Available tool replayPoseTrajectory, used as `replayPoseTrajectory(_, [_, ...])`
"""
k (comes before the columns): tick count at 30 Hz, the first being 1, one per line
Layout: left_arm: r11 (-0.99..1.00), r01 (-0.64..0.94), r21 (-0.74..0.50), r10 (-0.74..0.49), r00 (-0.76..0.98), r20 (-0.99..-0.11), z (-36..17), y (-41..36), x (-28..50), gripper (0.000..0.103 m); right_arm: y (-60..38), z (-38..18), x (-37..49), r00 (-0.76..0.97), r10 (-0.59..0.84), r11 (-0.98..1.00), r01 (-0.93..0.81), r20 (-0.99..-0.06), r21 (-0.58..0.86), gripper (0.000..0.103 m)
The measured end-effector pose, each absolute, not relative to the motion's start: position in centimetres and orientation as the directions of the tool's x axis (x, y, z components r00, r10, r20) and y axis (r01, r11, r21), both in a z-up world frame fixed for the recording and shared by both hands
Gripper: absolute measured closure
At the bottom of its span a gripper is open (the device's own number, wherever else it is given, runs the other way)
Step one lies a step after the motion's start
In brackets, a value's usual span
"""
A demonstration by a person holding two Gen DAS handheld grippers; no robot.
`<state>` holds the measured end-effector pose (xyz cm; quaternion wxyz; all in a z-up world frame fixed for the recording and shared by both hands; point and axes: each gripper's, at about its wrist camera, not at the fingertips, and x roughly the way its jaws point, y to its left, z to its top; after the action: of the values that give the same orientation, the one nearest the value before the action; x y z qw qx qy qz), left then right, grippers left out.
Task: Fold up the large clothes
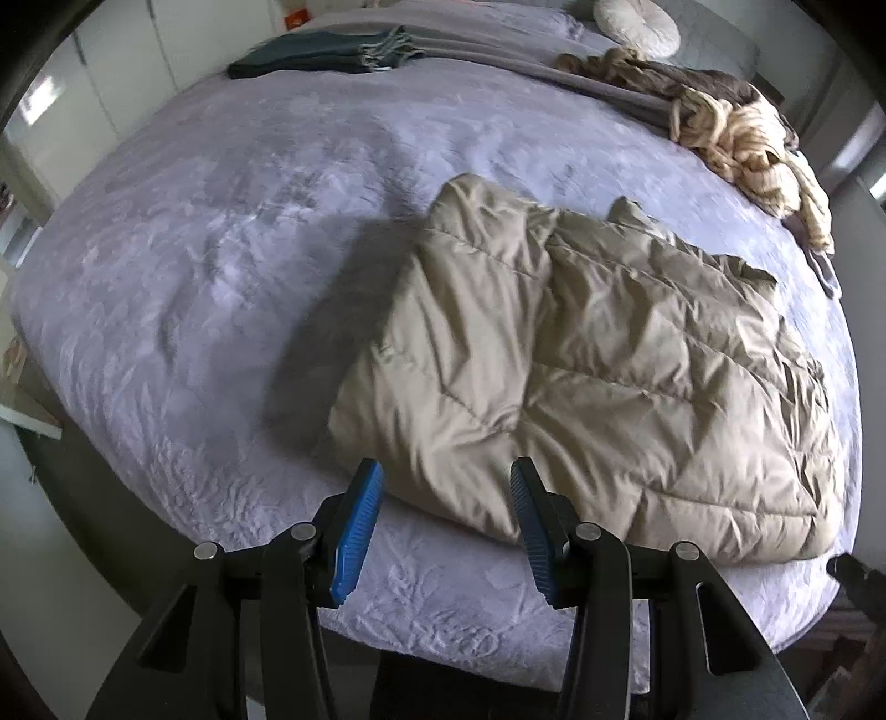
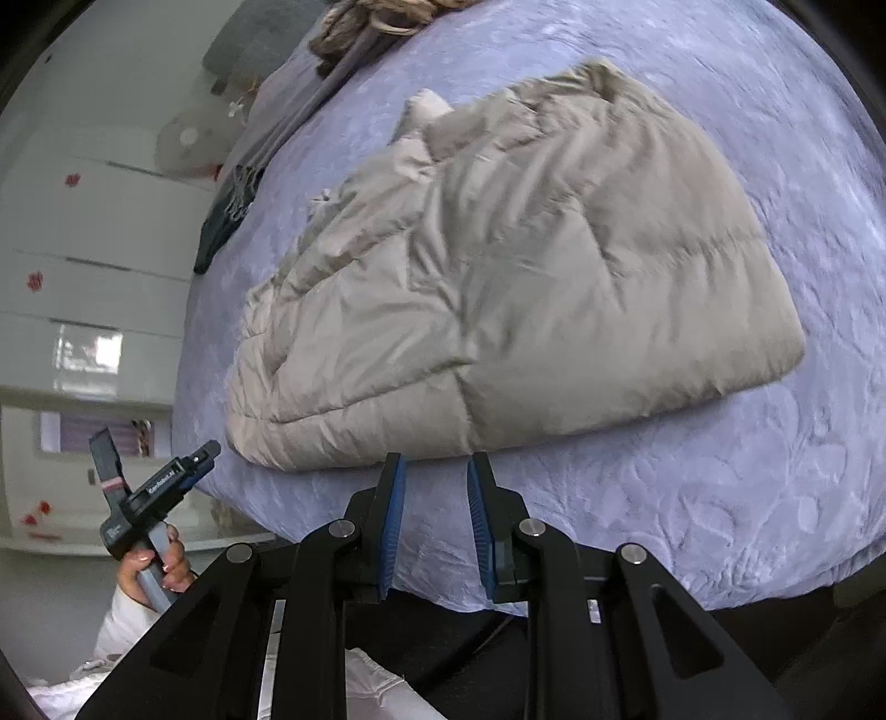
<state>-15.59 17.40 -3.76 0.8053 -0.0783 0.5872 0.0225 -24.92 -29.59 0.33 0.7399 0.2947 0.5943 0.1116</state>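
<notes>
A beige quilted puffer coat (image 1: 598, 365) lies folded into a thick rectangle on the lilac bedspread (image 1: 194, 266). It also shows in the right wrist view (image 2: 515, 288). My left gripper (image 1: 446, 476) is open and empty, hovering just short of the coat's near edge. My right gripper (image 2: 434, 471) is open and empty, just in front of the coat's near folded edge. The left gripper's body (image 2: 149, 493), held in a hand, shows at the lower left of the right wrist view, off the bed.
A folded dark green scarf with fringe (image 1: 326, 52) and a heap of tan and brown knitwear (image 1: 736, 133) lie at the far side of the bed. A round cushion (image 1: 637, 25) sits beyond. White cabinets (image 2: 83, 249) stand beside the bed.
</notes>
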Motion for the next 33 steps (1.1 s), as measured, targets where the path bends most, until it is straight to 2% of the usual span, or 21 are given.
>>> replayPoseTrajectory(12, [0.997, 0.038, -0.067, -0.075, 0.257, -0.963, -4.6, 18.3, -9.3, 0.053, -23.6, -0.6, -20.3, 0.264, 0.464, 0.827, 0.214, -0.846, 0.520, 0.077])
replayPoseTrajectory(13, [0.997, 0.049, -0.067, -0.078, 0.252, -0.965, -4.8, 18.4, -8.8, 0.050, -23.0, -0.8, -19.8, 0.259, 0.464, 0.825, 0.223, -0.847, 0.520, 0.077])
replayPoseTrajectory(14, [0.996, 0.059, -0.070, -0.082, 0.249, -0.965, -5.0, 18.6, -8.3, 0.028, -22.5, -1.0, -19.3, 0.250, 0.462, 0.826, 0.228, -0.851, 0.516, 0.077])
replayPoseTrajectory(16, [0.996, 0.063, -0.068, -0.083, 0.266, -0.960, -5.1, 18.9, -7.7, 0.005, -21.5, -1.4, -18.6, 0.231, 0.446, 0.837, 0.235, -0.865, 0.495, 0.077])
replayPoseTrajectory(28, [0.980, 0.145, -0.137, -0.164, 0.194, -0.967, -8.4, 20.1, -4.4, 0.005, -18.5, -5.2, -17.0, 0.126, 0.348, 0.849, 0.377, -0.929, 0.369, 0.076])
replayPoseTrajectory(33, [0.983, 0.125, -0.132, -0.151, 0.156, -0.976, -10.2, 20.6, -3.6, 0.005, -17.3, -5.3, -16.8, 0.116, 0.341, 0.855, 0.373, -0.933, 0.359, 0.057])
